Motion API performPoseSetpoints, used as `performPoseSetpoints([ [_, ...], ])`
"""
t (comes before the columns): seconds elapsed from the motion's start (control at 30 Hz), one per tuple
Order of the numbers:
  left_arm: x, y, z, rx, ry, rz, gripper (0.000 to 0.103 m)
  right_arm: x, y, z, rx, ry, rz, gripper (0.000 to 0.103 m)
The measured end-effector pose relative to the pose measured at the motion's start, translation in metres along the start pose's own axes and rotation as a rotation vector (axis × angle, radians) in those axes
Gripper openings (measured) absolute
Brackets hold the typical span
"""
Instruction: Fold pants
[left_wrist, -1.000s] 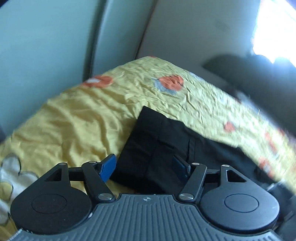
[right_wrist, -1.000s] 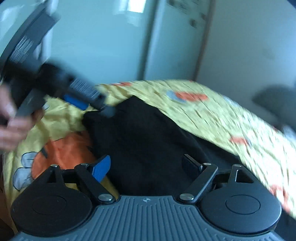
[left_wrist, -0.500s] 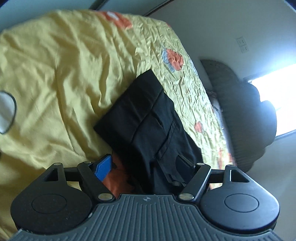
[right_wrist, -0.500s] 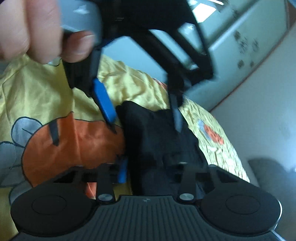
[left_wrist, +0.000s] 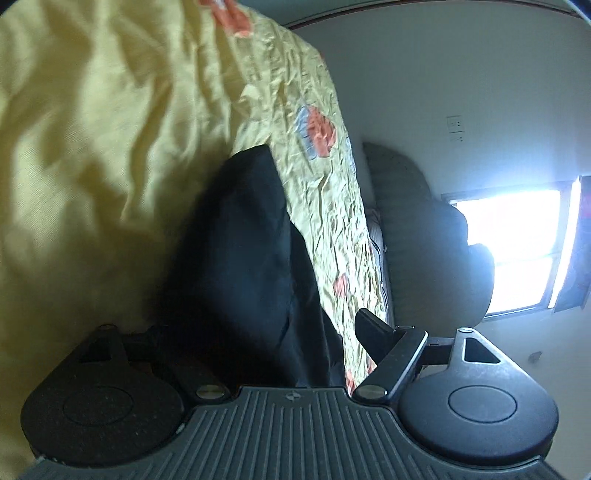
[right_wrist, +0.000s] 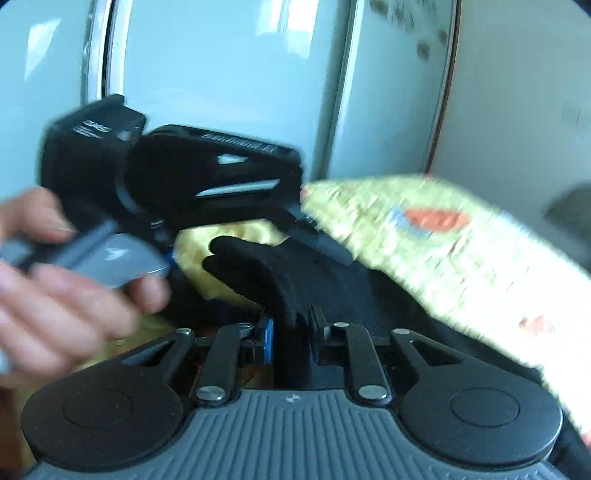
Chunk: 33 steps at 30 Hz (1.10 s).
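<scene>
Lying on yellow bedspread (left_wrist: 110, 147), black pants (left_wrist: 251, 266), running toward bed's right edge. Leaving wide open cloth on left side.
Right gripper (right_wrist: 291, 332): jaws just closing, now pinching raised pants fold (right_wrist: 280, 273).
Left gripper (left_wrist: 266, 332): jaws just widening, standing spread, straddling pants, not pressing.
Crowding near corner: hand (right_wrist: 66, 295) on left gripper. Standing beyond right edge: dark chair (left_wrist: 436, 251), window (left_wrist: 517, 251).
</scene>
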<state>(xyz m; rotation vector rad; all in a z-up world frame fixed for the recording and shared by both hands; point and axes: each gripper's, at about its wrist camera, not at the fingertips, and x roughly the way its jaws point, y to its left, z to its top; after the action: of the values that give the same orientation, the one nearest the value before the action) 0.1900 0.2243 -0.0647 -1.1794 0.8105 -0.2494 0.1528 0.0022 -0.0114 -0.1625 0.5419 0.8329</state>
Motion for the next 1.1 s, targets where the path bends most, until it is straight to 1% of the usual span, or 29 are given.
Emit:
performPoseSetpoints([
  [0.07,0.005,-0.004,0.004,0.028,-0.011,0.019,0.081,-0.017,-0.008,0.001,0.044,-0.038,0.063,0.018],
  [0.1,0.006,-0.006,0.004,0.045,-0.015,0.026,0.080,-0.024,-0.017,0.003,0.088,-0.062,0.082,0.018],
  [0.13,0.007,-0.008,0.005,0.063,-0.019,0.037,0.078,-0.028,-0.028,0.005,0.141,-0.086,0.078,0.018],
  [0.17,0.009,-0.009,0.005,0.086,-0.022,0.052,0.075,-0.029,-0.039,0.007,0.182,-0.098,0.047,0.018],
  [0.2,0.012,-0.012,0.004,0.108,-0.025,0.069,0.073,-0.027,-0.046,0.008,0.200,-0.093,-0.003,0.018],
  [0.27,0.014,-0.017,0.002,0.151,-0.036,0.108,0.064,-0.012,-0.058,0.004,0.206,-0.038,-0.092,0.018],
  [0.3,0.015,-0.019,0.001,0.171,-0.042,0.126,0.061,-0.001,-0.063,0.002,0.212,0.002,-0.111,0.018],
  [0.37,0.016,-0.023,-0.002,0.210,-0.059,0.177,0.044,0.019,-0.069,-0.008,0.226,0.075,-0.100,0.018],
  [0.4,0.016,-0.024,-0.004,0.228,-0.067,0.200,0.039,0.026,-0.067,-0.013,0.217,0.099,-0.090,0.018],
  [0.43,0.017,-0.026,-0.004,0.246,-0.073,0.223,0.032,0.027,-0.064,-0.016,0.201,0.101,-0.099,0.018],
  [0.47,0.017,-0.028,-0.006,0.270,-0.081,0.239,0.028,0.025,-0.061,-0.018,0.191,0.090,-0.110,0.018],
  [0.53,0.015,-0.032,-0.011,0.315,-0.101,0.263,0.028,0.018,-0.059,-0.015,0.214,0.047,-0.111,0.018],
  [0.57,0.014,-0.034,-0.016,0.342,-0.115,0.278,0.028,0.015,-0.057,-0.021,0.232,0.024,-0.106,0.018],
  [0.6,0.014,-0.038,-0.020,0.374,-0.132,0.295,0.028,0.015,-0.058,-0.020,0.244,0.014,-0.109,0.018],
  [0.7,0.016,-0.053,-0.038,0.486,-0.195,0.346,0.028,0.017,-0.058,-0.021,0.252,0.012,-0.132,0.019],
  [0.77,0.013,-0.063,-0.053,0.562,-0.239,0.371,0.027,0.023,-0.062,-0.017,0.274,0.010,-0.125,0.019],
  [0.87,0.009,-0.078,-0.076,0.657,-0.283,0.383,0.025,0.019,-0.063,-0.017,0.305,-0.040,-0.106,0.019],
  [0.93,0.006,-0.088,-0.089,0.703,-0.297,0.379,0.023,0.010,-0.062,-0.017,0.310,-0.070,-0.088,0.019],
  [1.1,0.007,-0.112,-0.124,0.794,-0.328,0.363,0.022,-0.015,-0.060,-0.019,0.297,-0.133,-0.109,0.019],
])
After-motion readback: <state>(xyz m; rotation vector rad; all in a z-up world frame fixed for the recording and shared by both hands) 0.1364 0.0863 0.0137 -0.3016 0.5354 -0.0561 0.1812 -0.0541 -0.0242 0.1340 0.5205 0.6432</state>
